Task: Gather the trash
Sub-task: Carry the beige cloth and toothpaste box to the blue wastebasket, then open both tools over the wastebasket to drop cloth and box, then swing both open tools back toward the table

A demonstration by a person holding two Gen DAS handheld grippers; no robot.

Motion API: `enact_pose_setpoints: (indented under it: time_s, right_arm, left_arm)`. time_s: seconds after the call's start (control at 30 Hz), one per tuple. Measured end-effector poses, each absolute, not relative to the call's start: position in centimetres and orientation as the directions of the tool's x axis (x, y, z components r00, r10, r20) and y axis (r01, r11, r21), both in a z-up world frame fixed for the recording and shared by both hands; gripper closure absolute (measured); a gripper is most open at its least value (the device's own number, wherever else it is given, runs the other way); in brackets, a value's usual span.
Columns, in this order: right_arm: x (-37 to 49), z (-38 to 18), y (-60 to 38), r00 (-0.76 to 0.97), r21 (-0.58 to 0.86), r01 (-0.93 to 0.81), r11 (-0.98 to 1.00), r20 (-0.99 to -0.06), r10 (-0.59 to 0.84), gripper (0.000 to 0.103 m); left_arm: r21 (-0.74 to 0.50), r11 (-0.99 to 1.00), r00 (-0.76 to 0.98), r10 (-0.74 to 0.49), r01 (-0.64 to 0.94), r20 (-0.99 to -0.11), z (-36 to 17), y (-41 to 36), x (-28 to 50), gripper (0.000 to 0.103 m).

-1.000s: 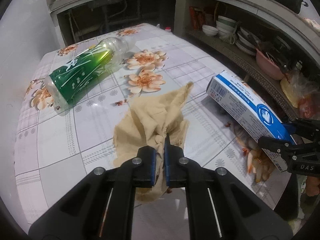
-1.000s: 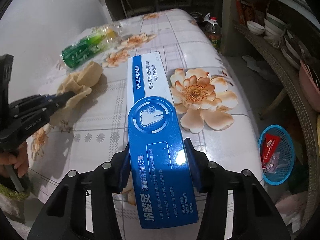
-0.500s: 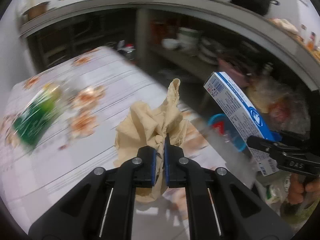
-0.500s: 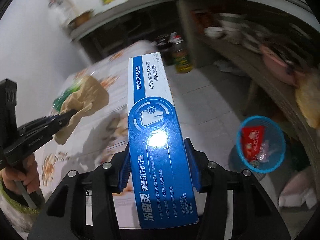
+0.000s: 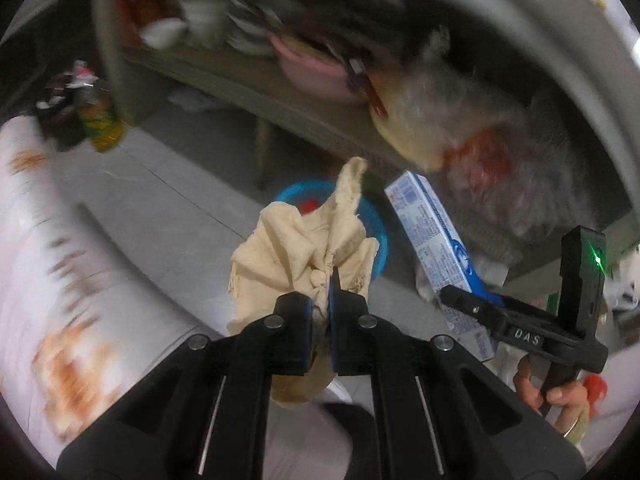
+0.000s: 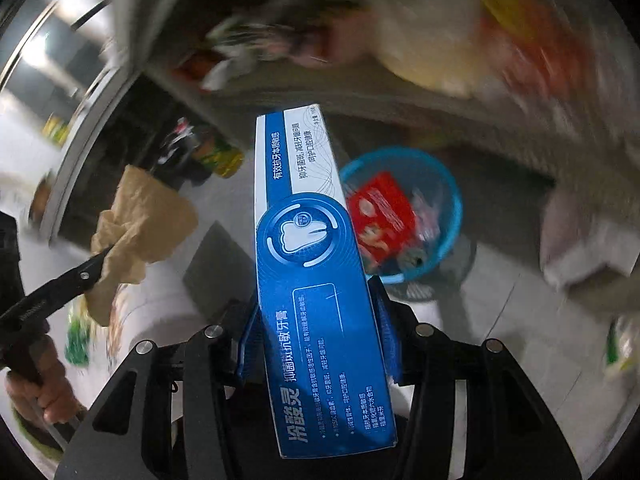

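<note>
Grey floor tiles fill the ground between a flower-patterned table [image 5: 60, 280] at the left and a low shelf of blurred crockery and bags along the back. Much of both views is smeared, so fine detail on the shelf cannot be read.

Left to right: the left gripper [image 5: 329, 320] has its jaws pressed together on a crumpled beige paper wad [image 5: 308, 248], which hangs off the table edge, over the floor. Beyond the wad, on the floor, stands a blue basket [image 6: 448, 200], already holding a red packet [image 6: 380, 216] and other scraps. Further right, the right gripper [image 6: 316, 344] clamps a blue toothpaste box [image 6: 312, 240] across its width, the box's far end pointing toward the basket.

Assessment: both items are in transit to the basket; neither is yet over its mouth. Recommended practice for the drop:
- Bring each item squarely above the basket opening before releasing; the rim is narrow relative to the box length.
- Tip the box end-down so it enters lengthwise rather than bridging the rim.
- Release the wad low; light paper may drift.
- Keep the two grippers apart to avoid collision above the basket.
</note>
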State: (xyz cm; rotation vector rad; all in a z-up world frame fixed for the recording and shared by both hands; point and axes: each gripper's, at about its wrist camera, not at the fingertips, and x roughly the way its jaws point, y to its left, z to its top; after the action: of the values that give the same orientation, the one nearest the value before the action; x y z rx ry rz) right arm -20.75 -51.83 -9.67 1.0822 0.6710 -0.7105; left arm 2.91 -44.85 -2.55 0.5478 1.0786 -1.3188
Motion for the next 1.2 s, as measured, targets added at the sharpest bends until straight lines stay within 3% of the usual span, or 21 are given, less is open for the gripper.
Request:
enact_pose_setpoints:
  time_s: [0.13,0.33,0.37,0.4,0.43,0.6,0.87,1.03,1.2]
  right_arm:
    - [-21.8,-15.5,-55.4,0.603,0.590,0.798,0.125,-0.786,-0.140,0.055]
    - [-20.3,-22.2,-59.9,0.598,0.608,0.792,-0.051,-0.791,-0.134,0.053]
    - [-19.8,-23.2,-60.5,0.601,0.613,0.786,-0.076,-0.787,-0.139,0.052]
    - [-19.5,-24.4,-61.1,0.604,0.618,0.779,-0.107,-0.784,-0.142,0.043]
    - [-19.1,-25.6,-61.7,0.603,0.619,0.773,-0.136,-0.785,-0.140,0.034]
    - [-18.9,-28.8,-61.2,0.595,0.607,0.772,-0.190,-0.795,-0.119,0.034]
    - [-20.6,-26.1,-58.1,0.565,0.583,0.803,-0.126,-0.811,-0.153,0.034]
    - [-20.8,-22.1,-56.1,0.535,0.551,0.834,-0.025,-0.819,-0.206,0.034]
    - [-19.8,-16.1,-53.0,0.508,0.487,0.861,0.146,-0.817,-0.274,0.034]
  left_arm:
    - [-0.102,0.162,-0.033,-0.381,0.981,-0.924,-7.7,-52.3,-0.3,0.097]
    - [-0.125,0.191,-0.066,-0.285,0.974,-0.956,-14.4,-60.2,-0.9,0.094]
    - [-0.146,0.192,-0.090,-0.275,0.971,-0.957,-15.3,-61.1,-0.5,0.080]
    - [-0.162,0.202,-0.106,-0.259,0.966,-0.960,-16.4,-62.1,-0.4,0.060]
    - [-0.155,0.223,-0.099,-0.246,0.962,-0.964,-17.4,-62.9,-0.2,0.052]
    - [-0.161,0.270,-0.104,-0.215,0.949,-0.971,-19.4,-63.7,0.6,0.048]
    - [-0.202,0.246,-0.126,-0.291,0.948,-0.948,-15.3,-61.6,0.9,0.047]
    - [-0.225,0.187,-0.144,-0.369,0.956,-0.918,-9.8,-58.1,0.7,0.046]
    - [-0.235,0.152,-0.142,-0.457,0.960,-0.878,-3.6,-51.4,1.5,0.038]
